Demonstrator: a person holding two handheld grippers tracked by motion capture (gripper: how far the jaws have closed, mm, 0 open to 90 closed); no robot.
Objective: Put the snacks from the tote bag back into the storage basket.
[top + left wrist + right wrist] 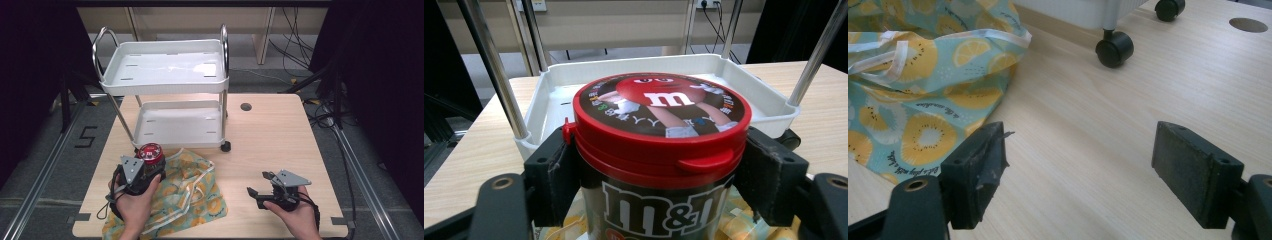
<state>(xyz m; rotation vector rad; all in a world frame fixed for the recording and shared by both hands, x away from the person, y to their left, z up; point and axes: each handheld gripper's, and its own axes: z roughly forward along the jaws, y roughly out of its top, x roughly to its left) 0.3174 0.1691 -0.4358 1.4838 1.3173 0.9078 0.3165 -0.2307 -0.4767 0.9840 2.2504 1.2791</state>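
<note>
While both hands rest low on the counter [280,135], a white two-tier cart [165,70] stands beyond the left tongs [142,172], its lower tray [774,107] directly ahead of them in the left gripper view and its black casters [1114,49] on the wood ahead of the right tongs [260,184]. Chrome posts [491,65] rise either side of the tray. Round grommet hole [245,106] in the counter, far ahead of the right tongs, beside the cart. Fruit-print cloth bag [192,192], teal with lemon and kiwi slices and white straps, lies crumpled under and beside the left tongs, spreading toward the right tongs; in the right gripper view its edge [923,100] sits just beside that view's left jaw, not touching as far as I can tell. M&M's jar [659,150], red lid, dark body with white logo, upright, is clamped between the left tongs' jaws, pads pressed on both sides just under the lid; it sits above the bag, near the cart's lower tray. Left hand [135,200] wraps the left tongs. Right tongs are spread wide, nothing between the jaws, bare counter below; right hand [295,212] holds them, well apart from the jar.
</note>
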